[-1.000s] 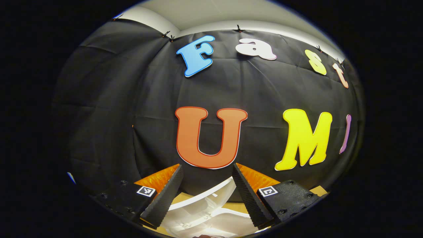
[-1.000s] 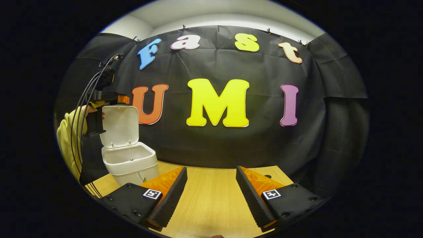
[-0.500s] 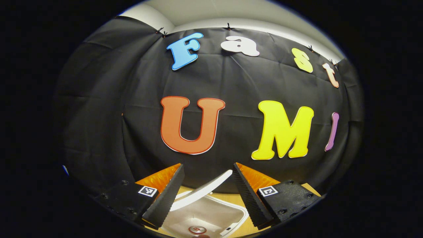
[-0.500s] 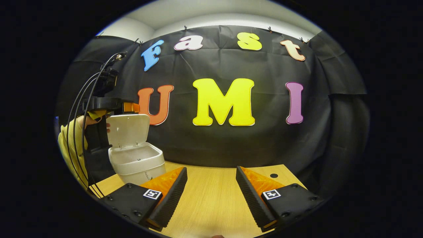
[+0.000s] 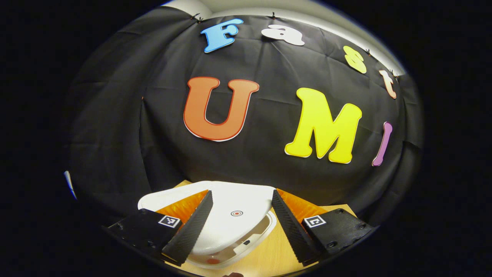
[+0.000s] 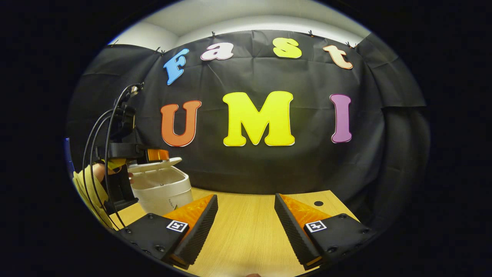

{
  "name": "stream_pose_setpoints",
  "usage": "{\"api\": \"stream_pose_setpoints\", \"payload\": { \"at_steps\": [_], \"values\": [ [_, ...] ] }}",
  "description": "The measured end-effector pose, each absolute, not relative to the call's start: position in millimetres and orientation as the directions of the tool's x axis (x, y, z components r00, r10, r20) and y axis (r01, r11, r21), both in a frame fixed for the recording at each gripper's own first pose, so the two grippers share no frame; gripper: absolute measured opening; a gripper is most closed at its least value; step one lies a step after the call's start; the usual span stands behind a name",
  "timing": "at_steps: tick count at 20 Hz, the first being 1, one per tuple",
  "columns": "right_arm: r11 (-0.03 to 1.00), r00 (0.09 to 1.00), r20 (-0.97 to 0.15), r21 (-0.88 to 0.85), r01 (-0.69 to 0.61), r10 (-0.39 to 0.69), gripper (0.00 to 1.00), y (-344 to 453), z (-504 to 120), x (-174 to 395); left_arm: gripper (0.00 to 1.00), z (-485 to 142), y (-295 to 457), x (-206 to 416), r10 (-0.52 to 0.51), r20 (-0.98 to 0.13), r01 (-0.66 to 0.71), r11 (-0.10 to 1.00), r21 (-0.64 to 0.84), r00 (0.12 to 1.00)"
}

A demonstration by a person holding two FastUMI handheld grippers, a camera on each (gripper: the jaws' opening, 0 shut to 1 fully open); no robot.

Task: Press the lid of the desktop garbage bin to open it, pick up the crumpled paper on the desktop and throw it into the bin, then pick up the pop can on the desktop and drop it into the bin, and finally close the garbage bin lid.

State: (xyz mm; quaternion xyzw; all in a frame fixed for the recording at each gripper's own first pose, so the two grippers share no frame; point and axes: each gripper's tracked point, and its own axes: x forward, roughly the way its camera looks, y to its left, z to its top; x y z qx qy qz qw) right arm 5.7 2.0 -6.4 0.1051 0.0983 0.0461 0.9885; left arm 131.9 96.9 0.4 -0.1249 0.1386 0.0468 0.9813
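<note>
1. The left tool [image 5: 240, 215] is held spread wide above the bin [image 6: 163, 192], with nothing gripped; in the right gripper view it [image 6: 155, 154] is seen just over the lid.
2. The lid [image 5: 230, 213] is tilted low over the bin, nearly closed, with a gap left at the near edge; a small red ring mark is seen on its top.
3. Through that gap, a reddish patch is glimpsed inside; what it is cannot be told.
4. The right tool [image 6: 246, 227] is held released over the bare worktop [image 6: 246, 234], well apart from the bin.
5. The bin is seen at the worktop's left end, and a yellow sleeve [image 6: 90, 188] beside it.
</note>
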Motion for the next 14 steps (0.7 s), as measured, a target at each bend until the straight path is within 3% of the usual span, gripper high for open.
{"api": "stream_pose_setpoints", "payload": {
  "at_steps": [14],
  "values": [
    [0.959, 0.966, -0.208, 0.268, -0.093, 0.152, 0.95, 16.7, -18.4, 1.3, 0.97, -47.4, 92.7, 133.4, 0.102, -0.353, -0.11, 0.994, -0.004, 0.93]
  ]
}}
